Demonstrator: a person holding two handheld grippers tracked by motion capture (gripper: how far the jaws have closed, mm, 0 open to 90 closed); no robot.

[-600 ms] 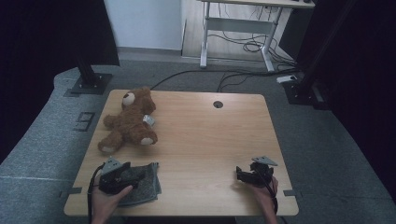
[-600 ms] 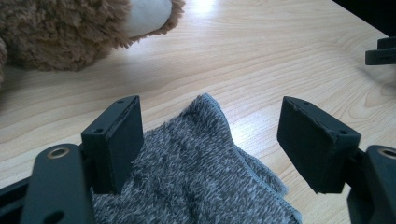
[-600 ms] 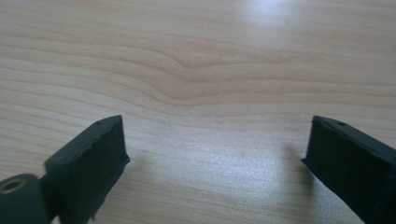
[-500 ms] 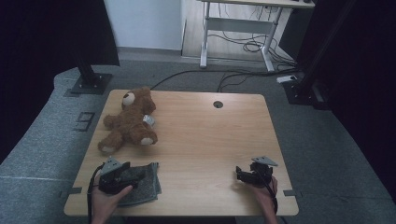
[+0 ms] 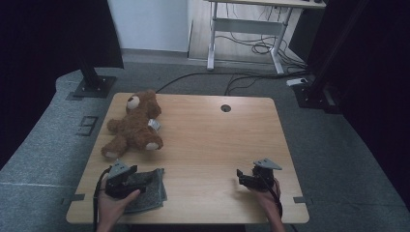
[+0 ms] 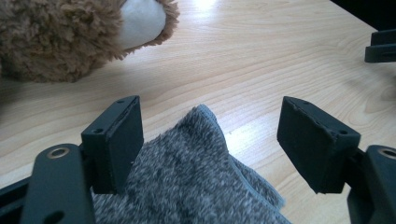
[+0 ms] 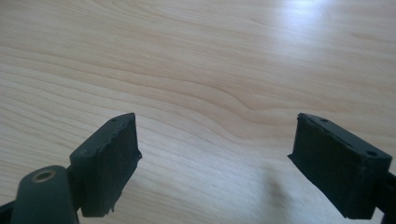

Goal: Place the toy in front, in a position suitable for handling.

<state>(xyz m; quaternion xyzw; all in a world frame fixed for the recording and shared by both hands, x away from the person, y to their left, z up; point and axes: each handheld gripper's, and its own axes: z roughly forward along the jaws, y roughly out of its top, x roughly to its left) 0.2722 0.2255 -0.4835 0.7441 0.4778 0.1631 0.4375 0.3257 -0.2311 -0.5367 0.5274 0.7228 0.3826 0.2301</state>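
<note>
A brown teddy bear (image 5: 133,128) lies on the left part of the wooden table (image 5: 212,140); one white-soled foot (image 6: 140,21) shows in the left gripper view. Near the front left edge lies a folded grey fuzzy cloth (image 5: 152,186). My left gripper (image 5: 140,175) rests over it, held by a hand. Its jaws stand wide open (image 6: 210,126), with a raised fold of the cloth (image 6: 196,154) between them, close against the left pad (image 6: 116,140). My right gripper (image 5: 240,176) sits at the front right, open (image 7: 215,135) over bare wood.
A round cable hole (image 5: 226,108) sits near the table's far edge. Beyond the table stand a white desk frame (image 5: 241,29), floor cables (image 5: 241,82) and black stand bases (image 5: 92,87). The right gripper's black tips (image 6: 380,46) show far off in the left gripper view.
</note>
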